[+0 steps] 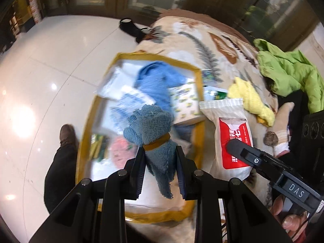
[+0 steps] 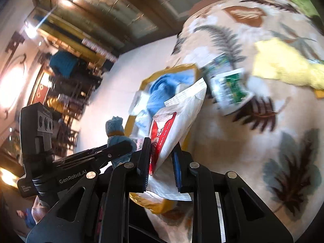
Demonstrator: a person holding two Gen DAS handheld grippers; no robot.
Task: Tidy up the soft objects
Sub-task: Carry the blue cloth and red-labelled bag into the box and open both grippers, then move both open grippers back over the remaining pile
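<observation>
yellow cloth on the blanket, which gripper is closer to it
Right. The right gripper, shut on the wet wipes pack, sits just short of the yellow cloth. The left gripper, shut on the blue towel, is farther off, above the yellow-rimmed bag.

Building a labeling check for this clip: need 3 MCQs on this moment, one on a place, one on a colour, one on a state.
1. Where is the blue towel held by the left gripper?
A) above the yellow-rimmed bag
B) on the floor
C) on the green jacket

2. What colour is the band around that towel?
A) red
B) mustard
C) white

3. What does the right gripper do?
A) hangs open
B) clamps the wet wipes pack
C) clamps the yellow cloth

Key: A, the blue towel hangs over the yellow-rimmed bag; B, mustard band; C is wrong, B: its fingers pinch the wet wipes pack.
</observation>
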